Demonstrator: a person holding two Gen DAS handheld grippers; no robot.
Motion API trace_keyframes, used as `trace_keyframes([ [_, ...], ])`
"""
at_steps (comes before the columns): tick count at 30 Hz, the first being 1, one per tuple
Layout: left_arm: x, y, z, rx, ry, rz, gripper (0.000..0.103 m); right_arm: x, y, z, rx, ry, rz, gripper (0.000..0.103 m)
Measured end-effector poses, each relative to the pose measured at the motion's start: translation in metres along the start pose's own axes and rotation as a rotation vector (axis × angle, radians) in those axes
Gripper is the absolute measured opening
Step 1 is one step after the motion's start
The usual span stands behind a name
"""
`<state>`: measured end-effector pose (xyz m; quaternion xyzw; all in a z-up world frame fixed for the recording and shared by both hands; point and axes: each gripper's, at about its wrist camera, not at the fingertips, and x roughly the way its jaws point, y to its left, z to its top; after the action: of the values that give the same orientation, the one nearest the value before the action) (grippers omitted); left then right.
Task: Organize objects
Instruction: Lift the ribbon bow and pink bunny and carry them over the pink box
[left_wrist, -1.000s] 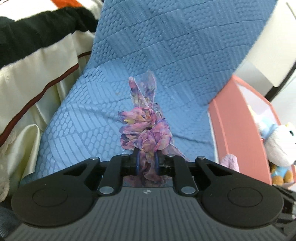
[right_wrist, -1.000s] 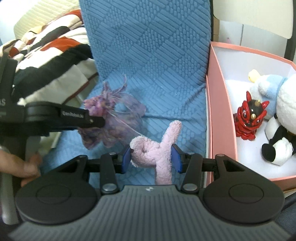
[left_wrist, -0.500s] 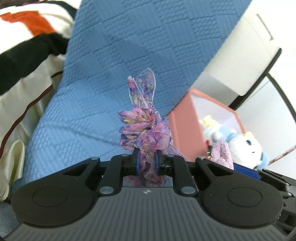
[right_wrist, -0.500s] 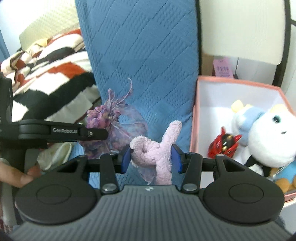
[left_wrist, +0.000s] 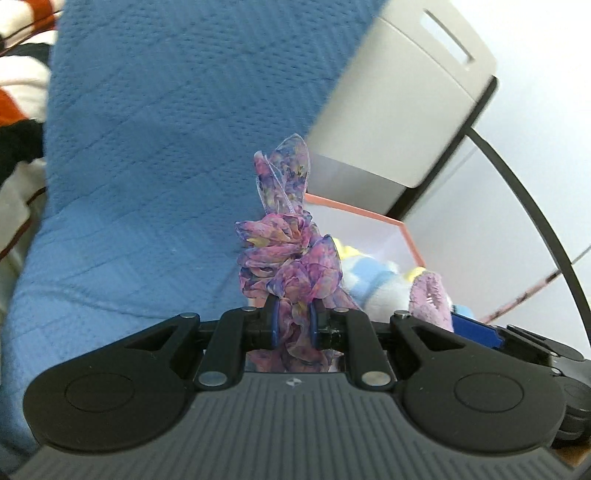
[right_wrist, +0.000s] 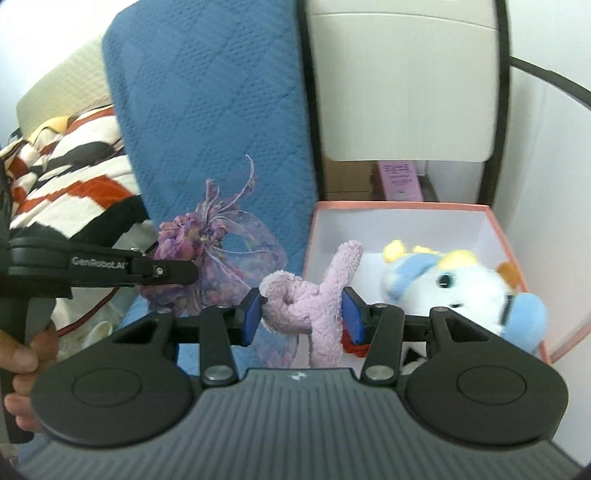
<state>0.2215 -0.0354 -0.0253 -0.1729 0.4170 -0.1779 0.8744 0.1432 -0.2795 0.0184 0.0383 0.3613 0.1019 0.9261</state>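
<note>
My left gripper (left_wrist: 293, 321) is shut on a purple floral fabric scrunchie (left_wrist: 288, 254), held up in the air over the blue quilted cover (left_wrist: 155, 155). In the right wrist view the same scrunchie (right_wrist: 207, 254) hangs from the left gripper's fingers (right_wrist: 173, 273) at the left. My right gripper (right_wrist: 301, 310) is shut on a small pink plush toy (right_wrist: 314, 295), whose ear sticks up. Just behind and to the right stands the pink box (right_wrist: 495, 236) with a white and blue plush (right_wrist: 443, 284) inside. A red toy (right_wrist: 351, 343) peeks out under the right finger.
A striped red, black and white blanket (right_wrist: 70, 162) lies at the left. A grey chair back (right_wrist: 402, 85) with a black frame rises behind the box. A purple carton (right_wrist: 400, 181) stands behind the box. A person's hand (right_wrist: 22, 362) holds the left gripper's handle.
Both grippers have risen with their loads and moved toward the pink box. The box and chair back now fill more of each view.
</note>
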Motion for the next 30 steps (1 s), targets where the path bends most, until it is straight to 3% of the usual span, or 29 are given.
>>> trace_keyframes([
  [14,0.064,-0.058,-0.025,0.093,0.120,-0.035,0.018,0.013,-0.050,-0.032,0.066,0.036,-0.051,0.050],
  [30,0.114,-0.055,-0.053,0.103,0.232,0.004,0.019,0.040,-0.073,-0.053,0.123,0.077,-0.024,0.051],
])
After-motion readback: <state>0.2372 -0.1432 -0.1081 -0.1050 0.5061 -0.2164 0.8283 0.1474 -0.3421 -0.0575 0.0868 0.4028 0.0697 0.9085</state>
